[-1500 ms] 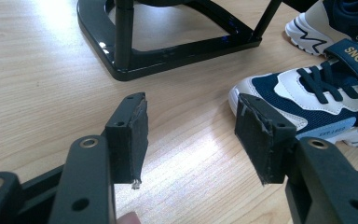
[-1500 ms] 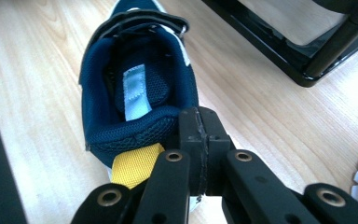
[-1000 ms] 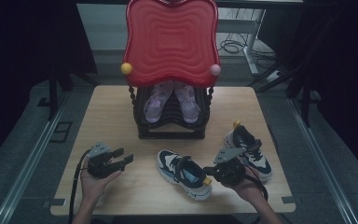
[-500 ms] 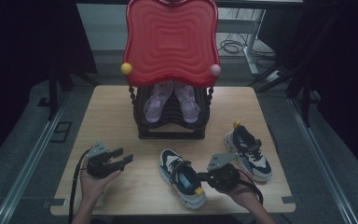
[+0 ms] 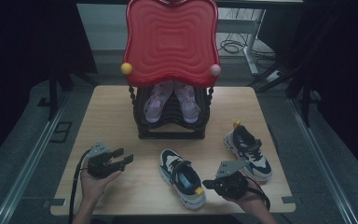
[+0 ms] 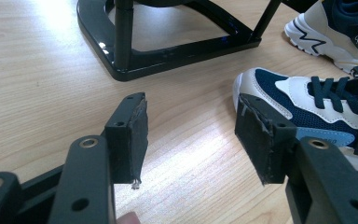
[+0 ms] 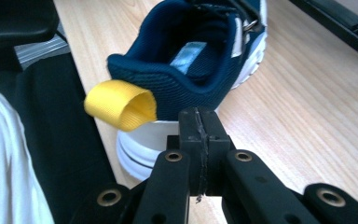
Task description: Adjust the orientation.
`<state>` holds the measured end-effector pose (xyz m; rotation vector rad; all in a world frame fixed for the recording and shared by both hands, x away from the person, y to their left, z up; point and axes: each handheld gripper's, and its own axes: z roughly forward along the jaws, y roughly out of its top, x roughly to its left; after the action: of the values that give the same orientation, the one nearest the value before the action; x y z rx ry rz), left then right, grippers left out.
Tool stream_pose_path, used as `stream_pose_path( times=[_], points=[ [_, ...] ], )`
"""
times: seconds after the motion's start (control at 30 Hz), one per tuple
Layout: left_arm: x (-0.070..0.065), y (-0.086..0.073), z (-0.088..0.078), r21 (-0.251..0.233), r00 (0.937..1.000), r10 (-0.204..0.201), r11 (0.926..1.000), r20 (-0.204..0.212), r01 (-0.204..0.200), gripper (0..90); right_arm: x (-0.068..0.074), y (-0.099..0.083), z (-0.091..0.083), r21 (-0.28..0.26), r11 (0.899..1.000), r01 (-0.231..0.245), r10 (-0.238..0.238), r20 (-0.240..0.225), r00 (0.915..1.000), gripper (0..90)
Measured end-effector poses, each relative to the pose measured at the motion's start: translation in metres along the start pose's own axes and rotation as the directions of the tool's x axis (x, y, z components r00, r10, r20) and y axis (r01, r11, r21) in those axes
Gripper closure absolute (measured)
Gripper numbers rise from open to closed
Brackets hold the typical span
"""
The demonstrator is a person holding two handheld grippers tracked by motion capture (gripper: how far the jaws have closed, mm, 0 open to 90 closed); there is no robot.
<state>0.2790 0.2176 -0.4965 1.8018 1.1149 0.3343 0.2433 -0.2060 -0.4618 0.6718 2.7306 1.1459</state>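
**Clerk:** Item: child's sneaker (image 5: 182,178), navy and white, lying near the table's (image 5: 112,112) front edge, heel toward your right gripper (image 5: 210,184), whose jaws are pressed together, empty, just behind the heel.

**Operator:** Handling?

**Clerk:** Likely light; padded collar soft, sole stiff. You take it by the heel collar or the yellow pull loop (image 7: 121,106). Your left gripper (image 5: 127,157) rests beside it, jaws apart.

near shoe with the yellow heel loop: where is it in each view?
High view: near shoe at bottom centre, heel loop toward the right tongs.
Left gripper view: right edge, toe and laces beyond the right-hand jaw.
Right gripper view: top centre, heel facing the camera, past the closed jaws.
Shared landmark: black rack, its base at top in the left gripper view.
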Motion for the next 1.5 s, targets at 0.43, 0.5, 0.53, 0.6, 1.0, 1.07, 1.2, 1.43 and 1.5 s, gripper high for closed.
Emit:
stream_pose_path(
  times=[0.43, 0.5, 0.53, 0.6, 1.0, 1.07, 1.2, 1.43, 1.5],
  points=[
    [0.0, 0.0, 0.0, 0.001, 1.0, 0.002, 1.0, 0.0, -0.002, 44.5, 0.008, 0.001, 0.009, 0.007, 1.0, 0.015, -0.014, -0.04, 0.9991, 90.0],
    [-0.001, 0.0, 0.001, 0.002, 1.0, 0.004, 1.0, 0.001, -0.004, 44.5, 0.011, 0.004, 0.013, 0.006, 1.0, 0.022, -0.022, -0.051, 0.9985, 90.0],
    [-0.001, 0.0, 0.001, 0.003, 1.0, 0.004, 1.0, 0.001, -0.004, 44.5, 0.012, 0.005, 0.014, 0.006, 1.0, 0.027, -0.026, -0.056, 0.9981, 90.0],
    [-0.001, 0.0, 0.001, 0.001, 1.0, 0.003, 1.0, 0.001, -0.003, 44.5, 0.016, 0.007, 0.02, 0.006, 0.999, 0.036, -0.035, -0.07, 0.9969, 90.0],
    [0.001, 0.0, -0.001, -0.003, 1.0, -0.001, 1.0, -0.002, 0.001, 44.5, 0.03, 0.026, 0.046, -0.015, 0.997, 0.081, -0.082, -0.142, 0.9865, 90.0],
    [0.001, 0.0, -0.001, -0.002, 1.0, -0.001, 1.0, -0.002, 0.001, 44.5, 0.032, 0.028, 0.05, -0.021, 0.996, 0.088, -0.091, -0.151, 0.9843, 90.0],
    [0.001, 0.0, -0.001, -0.004, 1.0, -0.003, 1.0, -0.002, 0.003, 44.5, 0.036, 0.033, 0.059, -0.036, 0.995, 0.097, -0.102, -0.172, 0.9799, 90.0],
    [0.002, 0.0, -0.002, -0.005, 1.0, -0.004, 1.0, -0.003, 0.004, 44.5, 0.041, 0.041, 0.07, -0.054, 0.993, 0.109, -0.117, -0.186, 0.9756, 90.0],
    [0.002, 0.0, -0.002, -0.006, 1.0, -0.005, 1.0, -0.003, 0.005, 44.5, 0.042, 0.044, 0.074, -0.06, 0.992, 0.11, -0.12, -0.19, 0.9744, 90.0]
  ],
)
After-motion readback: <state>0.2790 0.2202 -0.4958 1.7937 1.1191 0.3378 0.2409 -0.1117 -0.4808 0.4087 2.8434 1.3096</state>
